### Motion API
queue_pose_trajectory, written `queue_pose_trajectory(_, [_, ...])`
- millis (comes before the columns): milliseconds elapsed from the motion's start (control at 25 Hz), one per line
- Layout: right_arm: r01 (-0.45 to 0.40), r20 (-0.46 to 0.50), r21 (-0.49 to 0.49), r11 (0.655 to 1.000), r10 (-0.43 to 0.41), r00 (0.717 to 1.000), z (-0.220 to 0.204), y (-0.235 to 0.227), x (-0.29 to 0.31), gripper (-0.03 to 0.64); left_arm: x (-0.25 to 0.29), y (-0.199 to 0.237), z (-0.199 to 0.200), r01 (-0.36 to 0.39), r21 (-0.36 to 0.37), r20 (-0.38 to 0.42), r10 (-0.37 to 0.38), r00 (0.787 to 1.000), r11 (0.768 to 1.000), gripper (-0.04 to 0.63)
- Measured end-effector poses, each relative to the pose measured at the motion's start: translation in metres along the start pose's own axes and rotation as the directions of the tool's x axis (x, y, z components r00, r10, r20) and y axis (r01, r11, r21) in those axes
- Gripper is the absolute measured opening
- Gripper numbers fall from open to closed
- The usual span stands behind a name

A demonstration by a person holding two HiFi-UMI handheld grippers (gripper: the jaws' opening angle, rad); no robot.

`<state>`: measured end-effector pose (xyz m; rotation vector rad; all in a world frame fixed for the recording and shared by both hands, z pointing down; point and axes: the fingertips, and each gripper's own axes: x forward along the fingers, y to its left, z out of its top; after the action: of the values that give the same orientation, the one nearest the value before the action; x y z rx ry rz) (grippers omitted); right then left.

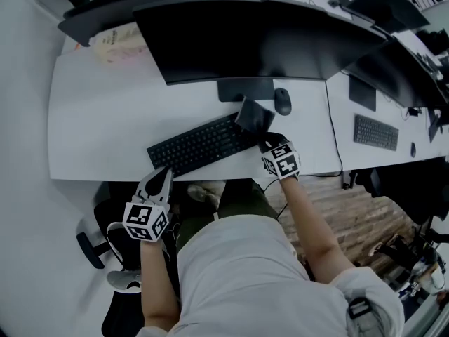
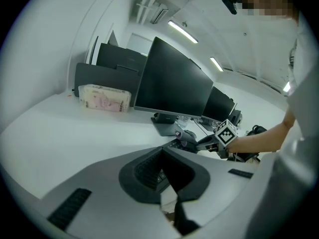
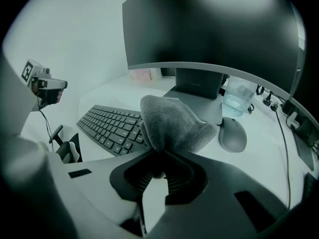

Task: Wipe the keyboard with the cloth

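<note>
A black keyboard (image 1: 200, 144) lies slanted on the white desk (image 1: 98, 125), in front of the monitor stand. My right gripper (image 1: 272, 142) is at the keyboard's right end, shut on a dark grey cloth (image 1: 254, 116) that bunches up over that end. In the right gripper view the cloth (image 3: 172, 123) rises from the jaws of my right gripper (image 3: 159, 169), above the keyboard (image 3: 112, 126). My left gripper (image 1: 160, 180) hovers at the desk's front edge by the keyboard's left corner. It holds nothing, and in its own view my left gripper (image 2: 167, 180) has its jaws together.
A large curved monitor (image 1: 259, 37) stands behind the keyboard, with a mouse (image 1: 282, 101) beside its stand. A clear water bottle (image 3: 238, 99) sits near the mouse (image 3: 233, 135). A tissue packet (image 1: 119, 44) lies far left. The neighbouring desk holds another keyboard (image 1: 375, 132).
</note>
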<state>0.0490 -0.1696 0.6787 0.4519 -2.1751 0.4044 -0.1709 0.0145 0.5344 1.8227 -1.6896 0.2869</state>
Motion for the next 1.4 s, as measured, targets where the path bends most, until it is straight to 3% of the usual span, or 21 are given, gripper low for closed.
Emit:
queue_pose_trajectory(920, [-0.121,-0.021,-0.051,0.991,0.12,0.993,0.018,0.099,0.028,0.048,-0.081,0.038,-0.061,-0.093,-0.123,0.034,0.098,0.995,0.988,0.003])
queue_pose_trajectory(1400, [-0.226,-0.019,-0.126,0.966,0.225,0.974,0.035,0.177,0.047,0.048,-0.117,0.055,-0.083,-0.153,-0.149,0.051,0.162,0.985,0.977,0.002])
